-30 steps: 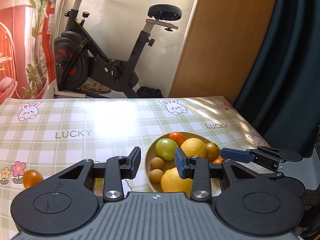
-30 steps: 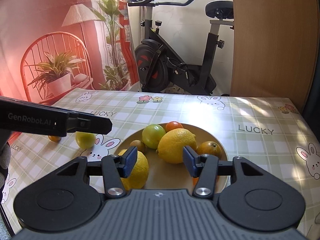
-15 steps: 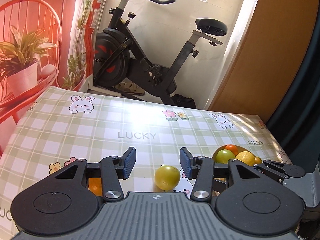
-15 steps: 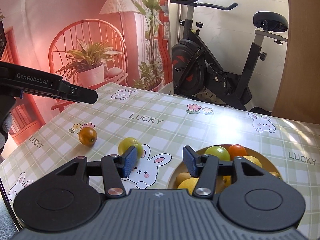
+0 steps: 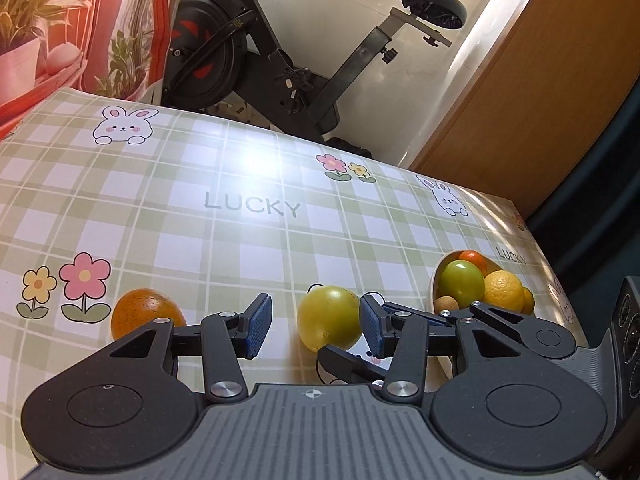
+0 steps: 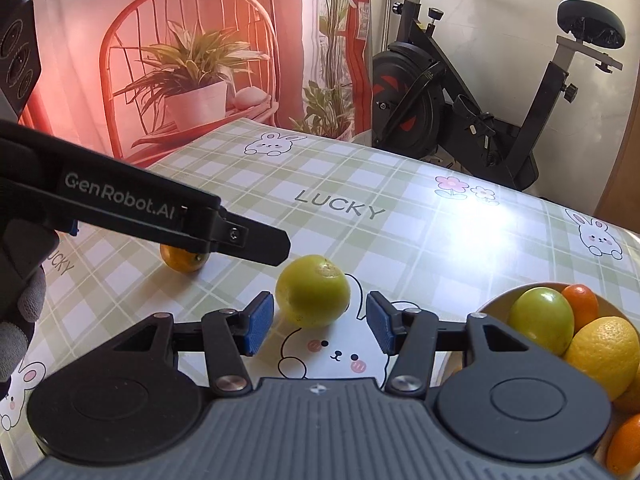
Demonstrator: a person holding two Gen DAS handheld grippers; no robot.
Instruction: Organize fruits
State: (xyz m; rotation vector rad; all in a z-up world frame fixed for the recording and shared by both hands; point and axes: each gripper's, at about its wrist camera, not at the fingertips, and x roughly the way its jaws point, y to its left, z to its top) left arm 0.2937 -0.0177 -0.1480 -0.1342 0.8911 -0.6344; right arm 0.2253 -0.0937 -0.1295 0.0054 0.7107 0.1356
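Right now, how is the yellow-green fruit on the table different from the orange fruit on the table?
The yellow-green fruit is pale greenish yellow; the orange fruit is deep orange. The yellow-green fruit looks bigger than the orange fruit. The yellow-green fruit lies beside the bowl, in line with the right tool; the orange fruit lies farther off, partly hidden behind the left tool. Both are round, lie loose on the tablecloth, and neither is gripped.

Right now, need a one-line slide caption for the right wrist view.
Right gripper open before a yellow-green fruit on the tablecloth, bowl alongside.
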